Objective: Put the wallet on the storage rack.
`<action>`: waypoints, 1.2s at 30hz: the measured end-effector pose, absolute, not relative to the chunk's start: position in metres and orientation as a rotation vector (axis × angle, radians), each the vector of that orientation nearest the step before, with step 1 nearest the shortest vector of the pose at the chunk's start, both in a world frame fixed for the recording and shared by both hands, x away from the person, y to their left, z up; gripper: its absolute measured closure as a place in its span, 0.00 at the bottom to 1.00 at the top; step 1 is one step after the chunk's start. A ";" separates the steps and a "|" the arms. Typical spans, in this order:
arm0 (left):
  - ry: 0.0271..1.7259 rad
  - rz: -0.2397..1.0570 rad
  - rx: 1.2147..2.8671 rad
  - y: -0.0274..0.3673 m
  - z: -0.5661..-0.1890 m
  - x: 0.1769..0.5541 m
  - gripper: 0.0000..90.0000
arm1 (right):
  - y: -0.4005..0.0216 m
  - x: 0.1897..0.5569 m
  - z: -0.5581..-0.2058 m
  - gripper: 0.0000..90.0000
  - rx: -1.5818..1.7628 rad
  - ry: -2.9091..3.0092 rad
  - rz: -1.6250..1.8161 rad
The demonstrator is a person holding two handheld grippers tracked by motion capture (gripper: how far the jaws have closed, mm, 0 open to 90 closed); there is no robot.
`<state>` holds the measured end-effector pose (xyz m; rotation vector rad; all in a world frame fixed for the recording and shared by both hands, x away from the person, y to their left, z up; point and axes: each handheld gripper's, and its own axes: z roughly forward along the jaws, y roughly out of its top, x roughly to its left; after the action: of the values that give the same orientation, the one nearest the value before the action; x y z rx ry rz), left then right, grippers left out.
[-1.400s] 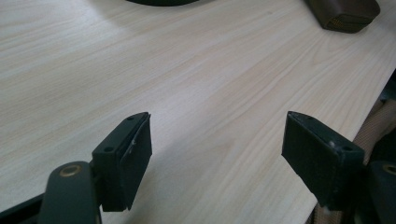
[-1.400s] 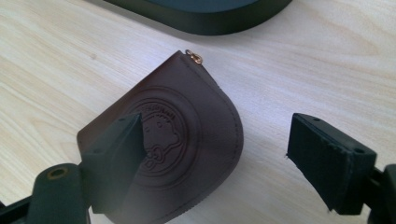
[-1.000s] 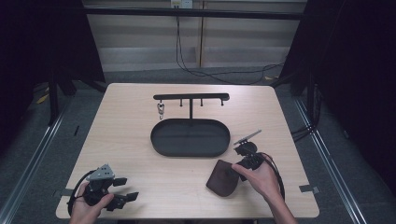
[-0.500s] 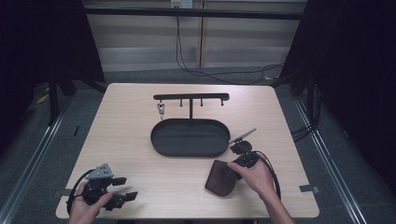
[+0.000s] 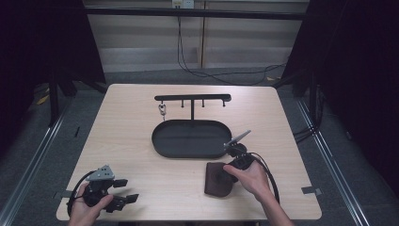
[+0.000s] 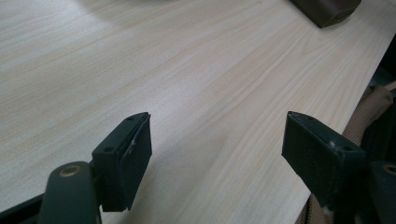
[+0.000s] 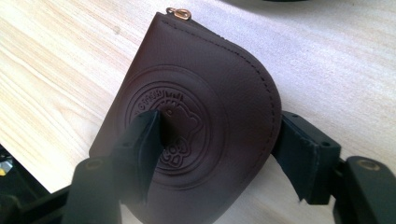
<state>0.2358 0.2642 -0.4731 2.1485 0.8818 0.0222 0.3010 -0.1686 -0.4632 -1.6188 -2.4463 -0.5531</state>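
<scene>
From the high view I have a light wooden table (image 5: 141, 141) with a black oval tray (image 5: 164, 147) near its middle and, just behind the tray, a black T-shaped hanger stand (image 5: 192, 98) with a small metal clasp (image 5: 162, 110) dangling from its left end. My right gripper (image 5: 225, 176) sits toward the near right of the table, held in the right hand (image 5: 251, 179), and its jaws are set around a dark brown leather coin pouch (image 5: 218, 179) that lies just in front of the tray's right end. In the right gripper view the pouch (image 7: 201, 121) stands tilted between the two black jaws: the left jaw presses on its embossed round emblem, the right jaw sits against its curved stitched edge, so I read the right claw as gripping the pouch. A small gold zipper ring (image 7: 180, 13) shows at the pouch's top corner. My left gripper (image 5: 123, 190) rests at the near left corner of the table in the left hand (image 5: 87, 209), well apart from the pouch. In the left gripper view its jaws stand wide with only bare wood grain between them, and a corner of the brown pouch (image 6: 327, 9) shows far off at the top right.
</scene>
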 end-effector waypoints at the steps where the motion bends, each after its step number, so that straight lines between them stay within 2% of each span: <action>1: 0.880 0.023 2.151 0.264 -0.473 0.236 0.27 | -0.168 0.301 -0.463 0.39 -1.623 -2.447 -0.547; 4: 0.880 0.023 2.153 0.264 -0.473 0.236 0.27 | -0.166 0.301 -0.461 0.43 -1.636 -2.450 -0.532; 7: 0.882 0.023 2.154 0.264 -0.473 0.236 0.27 | -0.168 0.301 -0.457 0.53 -1.664 -2.447 -0.559; 12: 0.885 0.028 2.149 0.265 -0.473 0.237 0.27 | -0.169 0.301 -0.455 0.58 -1.688 -2.437 -0.566; 15: 0.889 0.035 2.147 0.266 -0.473 0.237 0.27 | -0.169 0.301 -0.451 0.65 -1.705 -2.433 -0.578; 18: 0.889 0.031 2.149 0.266 -0.473 0.237 0.27 | -0.168 0.301 -0.446 0.66 -1.692 -2.447 -0.573; 21: 0.889 0.034 2.148 0.266 -0.473 0.237 0.27 | -0.167 0.302 -0.439 0.77 -1.684 -2.450 -0.602; 27: 0.890 0.037 2.148 0.266 -0.473 0.237 0.27 | -0.164 0.303 -0.430 0.79 -1.681 -2.484 -0.581; 31: 0.891 0.034 2.146 0.266 -0.473 0.237 0.27 | -0.168 0.303 -0.423 0.87 -1.674 -2.462 -0.630; 36: 0.891 0.034 2.147 0.266 -0.473 0.237 0.27 | -0.170 0.303 -0.414 0.88 -1.680 -2.499 -0.596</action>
<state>0.2368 0.2662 -0.4729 2.1471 0.8909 0.0336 0.3028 -0.1697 -0.4144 -1.6800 -2.4993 -0.5956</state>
